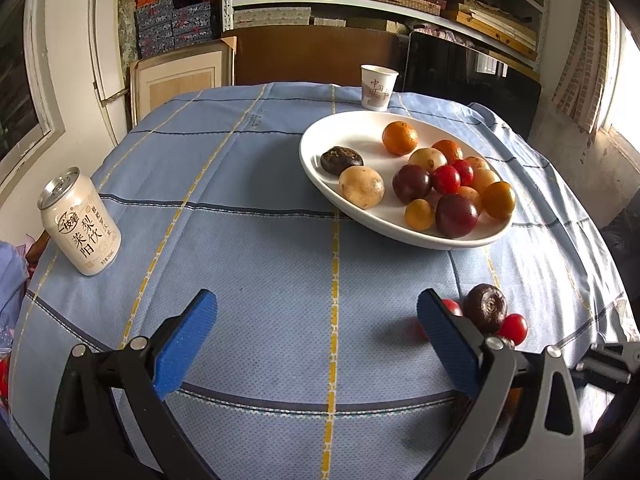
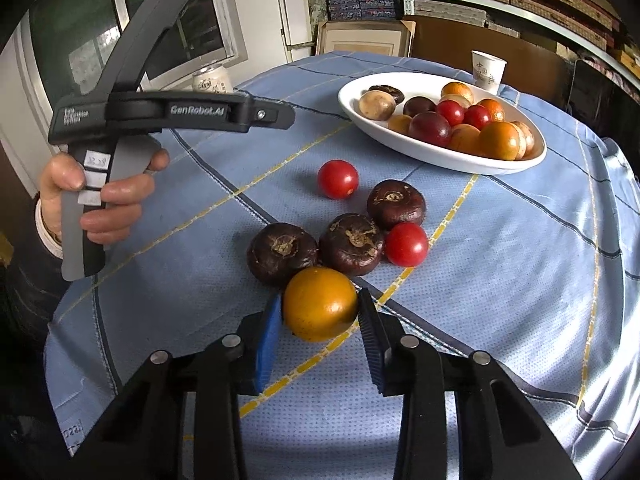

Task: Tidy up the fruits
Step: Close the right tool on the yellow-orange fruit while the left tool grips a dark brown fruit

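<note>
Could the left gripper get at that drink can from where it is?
Probably yes. The left gripper hangs open over bare blue cloth, and the can stands upright off to its left with nothing between them.

Daylight is coming in from the window (image 1: pixel 618 92) on the right, blowing out to white there. It is lighting the blue cloth (image 1: pixel 280 240) evenly and casting soft shadows under the white plate (image 1: pixel 316 168) and the loose fruit. Small highlights are glinting on the cherry tomatoes (image 2: pixel 338 179). Both fisheye views are bending the shelves and fading to black at the corners. Focus is staying sharp at centre.
</note>
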The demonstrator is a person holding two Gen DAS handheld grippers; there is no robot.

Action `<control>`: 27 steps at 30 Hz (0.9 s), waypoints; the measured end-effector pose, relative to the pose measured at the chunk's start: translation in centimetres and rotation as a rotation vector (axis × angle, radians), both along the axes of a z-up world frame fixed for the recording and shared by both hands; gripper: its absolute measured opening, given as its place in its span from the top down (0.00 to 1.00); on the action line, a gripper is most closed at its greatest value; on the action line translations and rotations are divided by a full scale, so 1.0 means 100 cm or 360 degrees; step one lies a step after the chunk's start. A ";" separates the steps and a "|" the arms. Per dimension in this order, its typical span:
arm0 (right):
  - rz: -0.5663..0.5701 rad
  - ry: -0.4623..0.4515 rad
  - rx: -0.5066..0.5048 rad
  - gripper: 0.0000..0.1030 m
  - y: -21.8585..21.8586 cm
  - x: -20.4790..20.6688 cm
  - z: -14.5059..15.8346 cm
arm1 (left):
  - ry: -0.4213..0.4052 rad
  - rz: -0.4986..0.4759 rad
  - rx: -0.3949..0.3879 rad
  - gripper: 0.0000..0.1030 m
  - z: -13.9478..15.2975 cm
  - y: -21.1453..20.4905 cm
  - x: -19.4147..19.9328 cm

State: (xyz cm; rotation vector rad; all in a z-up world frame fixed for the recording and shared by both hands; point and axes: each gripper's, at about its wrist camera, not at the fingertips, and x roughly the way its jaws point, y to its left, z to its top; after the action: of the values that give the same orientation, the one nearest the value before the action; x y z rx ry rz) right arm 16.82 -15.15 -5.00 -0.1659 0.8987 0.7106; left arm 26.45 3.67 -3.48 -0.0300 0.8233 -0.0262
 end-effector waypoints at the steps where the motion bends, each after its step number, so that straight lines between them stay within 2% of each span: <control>1: -0.0040 0.0022 0.0065 0.63 -0.008 0.004 0.003 | 0.0011 -0.0042 -0.0003 0.04 0.000 -0.002 0.000; 5: -0.0232 0.0098 0.0236 0.63 -0.038 0.020 0.007 | 0.0091 -0.0424 -0.0088 0.04 -0.002 -0.019 -0.009; 9: -0.0368 0.0114 0.0261 0.63 -0.053 0.028 0.006 | 0.0055 -0.0651 -0.0032 0.05 -0.002 -0.042 -0.029; 11: -0.0390 0.0130 0.0278 0.63 -0.056 0.030 0.004 | 0.0077 -0.0753 -0.0031 0.13 -0.005 -0.051 -0.037; 12: -0.0392 0.0133 0.0278 0.63 -0.055 0.031 0.004 | 0.0092 -0.0790 -0.0025 0.21 -0.007 -0.055 -0.039; 15: -0.0388 0.0135 0.0260 0.63 -0.053 0.029 0.003 | 0.0130 -0.0867 0.0021 0.27 -0.014 -0.067 -0.046; 21: -0.0378 0.0143 0.0232 0.63 -0.050 0.029 0.001 | 0.0181 -0.0966 0.0069 0.49 -0.024 -0.079 -0.054; 27: -0.0382 0.0153 0.0225 0.63 -0.049 0.029 0.000 | 0.0225 -0.0985 0.0094 0.55 -0.031 -0.083 -0.052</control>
State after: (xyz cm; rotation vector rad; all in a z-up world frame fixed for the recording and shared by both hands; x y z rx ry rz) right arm 19.71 -20.08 -5.03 0.1016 0.9380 0.5589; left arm 21.22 -4.61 -6.63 0.2825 0.9484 -0.5882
